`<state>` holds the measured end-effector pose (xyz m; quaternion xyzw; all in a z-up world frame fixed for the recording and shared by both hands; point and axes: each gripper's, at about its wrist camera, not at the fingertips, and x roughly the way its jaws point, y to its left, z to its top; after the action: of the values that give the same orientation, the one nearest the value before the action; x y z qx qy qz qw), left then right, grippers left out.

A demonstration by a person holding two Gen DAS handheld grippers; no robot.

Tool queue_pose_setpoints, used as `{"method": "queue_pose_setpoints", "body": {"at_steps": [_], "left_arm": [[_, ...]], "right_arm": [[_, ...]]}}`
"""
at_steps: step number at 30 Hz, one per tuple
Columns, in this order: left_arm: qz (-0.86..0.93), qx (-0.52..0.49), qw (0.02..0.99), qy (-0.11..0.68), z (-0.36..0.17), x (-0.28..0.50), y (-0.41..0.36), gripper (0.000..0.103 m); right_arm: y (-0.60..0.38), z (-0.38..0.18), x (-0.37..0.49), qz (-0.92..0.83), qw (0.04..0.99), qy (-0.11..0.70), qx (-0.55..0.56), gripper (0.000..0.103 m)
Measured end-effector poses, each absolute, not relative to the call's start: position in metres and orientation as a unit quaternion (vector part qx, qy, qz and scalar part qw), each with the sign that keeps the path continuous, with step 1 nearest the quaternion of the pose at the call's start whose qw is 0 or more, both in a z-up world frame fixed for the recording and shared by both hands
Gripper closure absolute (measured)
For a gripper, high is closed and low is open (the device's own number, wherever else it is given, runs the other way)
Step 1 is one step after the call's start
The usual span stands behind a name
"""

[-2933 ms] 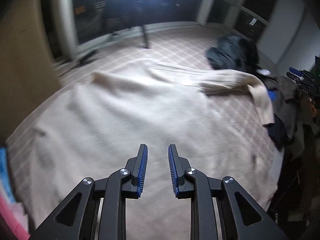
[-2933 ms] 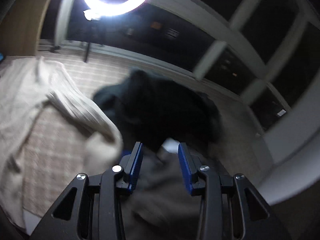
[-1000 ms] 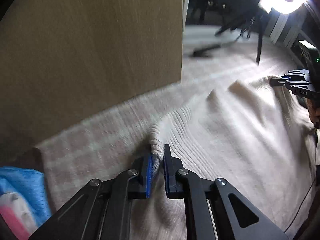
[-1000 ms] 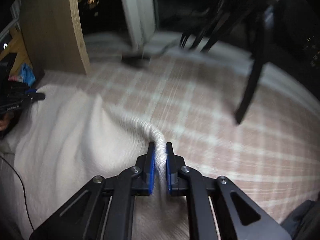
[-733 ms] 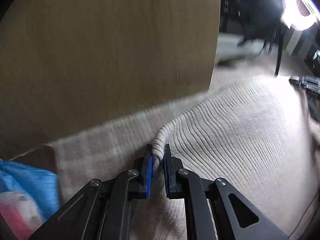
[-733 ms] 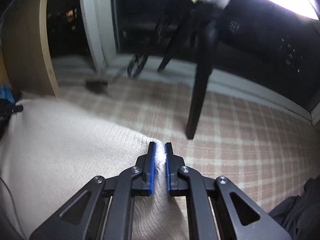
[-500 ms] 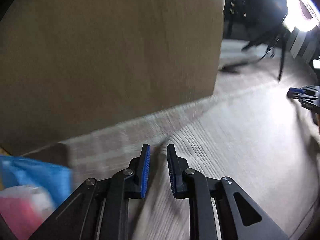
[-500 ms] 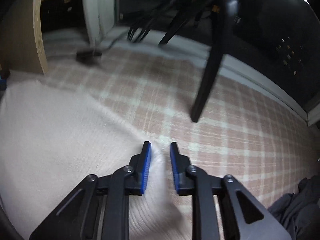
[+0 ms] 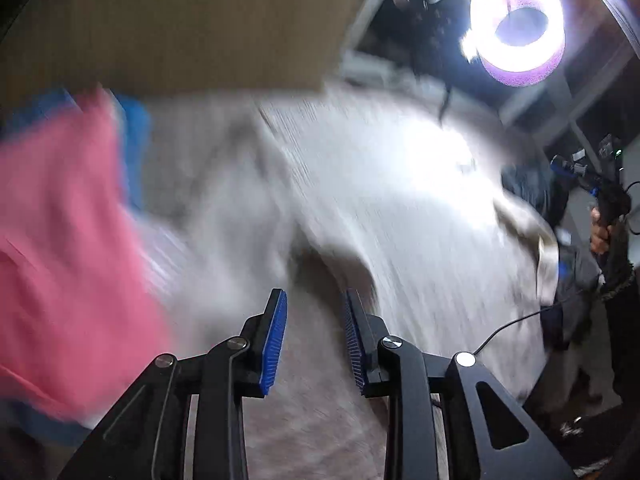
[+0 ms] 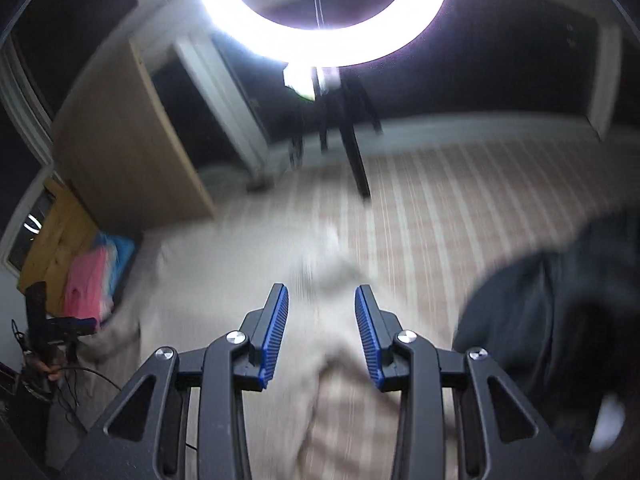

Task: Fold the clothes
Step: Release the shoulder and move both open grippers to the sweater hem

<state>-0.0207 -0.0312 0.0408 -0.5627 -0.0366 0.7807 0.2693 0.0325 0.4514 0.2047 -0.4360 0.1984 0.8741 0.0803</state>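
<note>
A cream ribbed sweater (image 9: 400,200) lies spread flat on the plaid bedspread (image 10: 440,208), blurred by motion. My left gripper (image 9: 316,332) hovers above the sweater's near part, its jaws opening with nothing between them. My right gripper (image 10: 320,328) hangs above the sweater (image 10: 240,304) too, jaws opening and holding nothing. In the left wrist view the right gripper (image 9: 584,176) shows at the far right in a hand (image 9: 600,236). The left gripper (image 10: 64,326) appears at the left edge of the right wrist view.
Folded pink clothes (image 9: 60,240) on a blue item (image 9: 134,140) lie to the left by a wooden panel (image 9: 180,20). A dark garment pile (image 10: 560,300) sits on the right. A ring light (image 10: 320,0) on a tripod (image 10: 354,156) stands beyond the bed.
Both grippers let go of the sweater's ribbed edge and their jaws spread. Both drew back and lifted, and the sweater now lies flat.
</note>
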Motion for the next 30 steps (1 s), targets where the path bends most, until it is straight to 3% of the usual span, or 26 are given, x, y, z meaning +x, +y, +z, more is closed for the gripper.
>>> {"method": "queue_pose_setpoints", "body": {"at_steps": [4,8,12,14,21,30], "left_arm": [[0.736,-0.603,0.305,-0.045,-0.006,0.019,0.004,0.077],[0.741,-0.591,0.318,-0.030,0.017,0.047,-0.017,0.077],[0.762,-0.570,0.306,-0.025,0.053,0.057,-0.040,0.062],[0.758,-0.575,0.308,-0.024,0.050,0.069,-0.040,0.062],[0.718,-0.622,0.308,-0.046,-0.001,0.150,-0.001,0.062],[0.740,-0.624,0.245,-0.061,-0.014,0.222,0.009,0.061]], "right_arm": [[0.399,0.154,0.080,0.838,0.078,0.210,-0.497,0.069],[0.374,0.159,0.142,0.834,0.095,0.215,-0.499,0.069],[0.387,0.189,0.191,0.846,0.133,0.241,-0.457,0.069],[0.388,0.186,0.197,0.843,0.141,0.228,-0.467,0.068],[0.356,0.121,0.206,0.812,0.074,0.202,-0.543,0.068],[0.310,0.070,0.243,0.791,-0.002,0.188,-0.582,0.068]]}}
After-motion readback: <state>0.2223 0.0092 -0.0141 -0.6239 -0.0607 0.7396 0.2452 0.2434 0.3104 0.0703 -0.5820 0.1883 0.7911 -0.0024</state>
